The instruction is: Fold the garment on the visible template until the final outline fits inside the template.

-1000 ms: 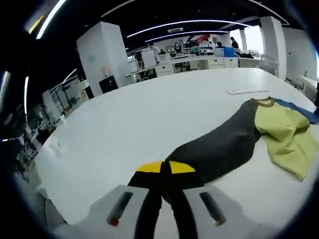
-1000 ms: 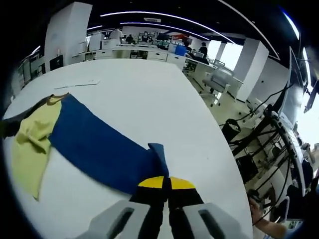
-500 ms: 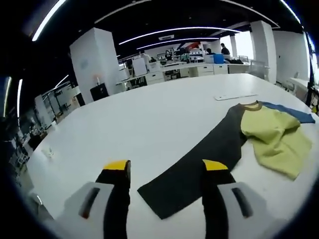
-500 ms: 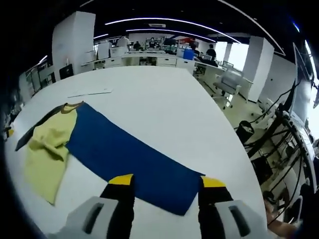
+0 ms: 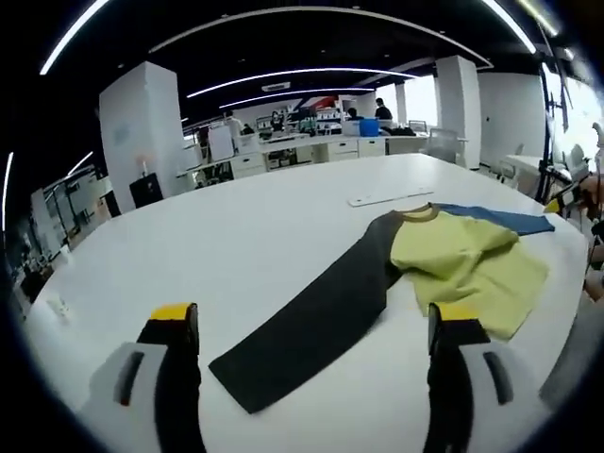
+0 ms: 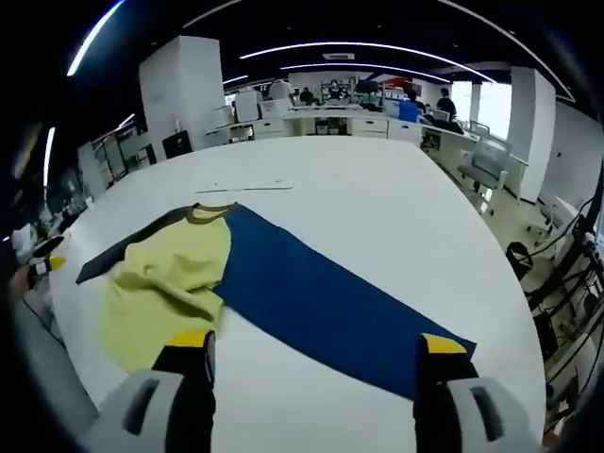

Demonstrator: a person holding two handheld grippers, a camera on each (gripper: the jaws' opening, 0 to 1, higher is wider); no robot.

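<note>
Left gripper (image 5: 313, 326) and right gripper (image 6: 314, 351), jaws spread wide, empty; shirt (image 5: 462, 264) lies centre-right on white table (image 5: 236, 236), dark sleeve (image 5: 311, 326) and blue sleeve (image 6: 330, 302) outstretched; next grasp should pinch each cuff squarely, folding inward without wrinkles

The garment (image 6: 179, 274) lies on the white worktop (image 6: 359, 208) with its yellow-green body rumpled in the middle, a dark grey sleeve (image 5: 311, 330) stretched flat one way and a blue sleeve (image 6: 330, 302) stretched flat the other.
</note>
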